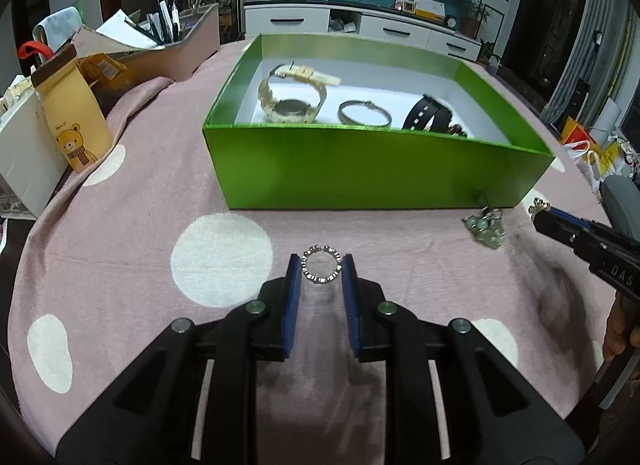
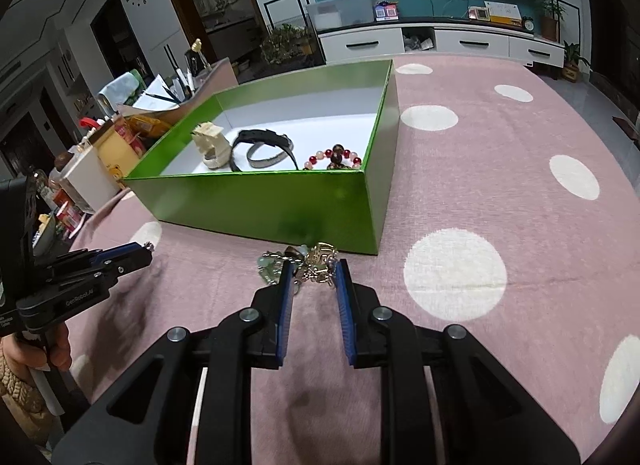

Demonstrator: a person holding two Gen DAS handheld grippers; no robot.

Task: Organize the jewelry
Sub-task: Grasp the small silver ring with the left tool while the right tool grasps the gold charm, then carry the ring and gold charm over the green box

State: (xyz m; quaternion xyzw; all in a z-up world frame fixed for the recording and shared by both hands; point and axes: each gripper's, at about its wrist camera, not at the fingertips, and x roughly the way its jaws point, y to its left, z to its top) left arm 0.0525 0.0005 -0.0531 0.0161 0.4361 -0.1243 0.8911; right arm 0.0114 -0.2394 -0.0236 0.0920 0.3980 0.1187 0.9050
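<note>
While green box (image 1: 360,165) fronts both grippers, desk clutter (image 1: 80,77) sits left

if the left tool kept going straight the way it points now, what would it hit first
Probably the pink dotted tablecloth just past the silver ring pinched between its pads, since the left tool tilts downward. The green box sits further along; depth is unclear.

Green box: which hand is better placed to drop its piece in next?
Probably the right gripper: it grips the gold charm right by the green box's near wall. The left gripper, holding the beaded ring, sits farther back.
</note>
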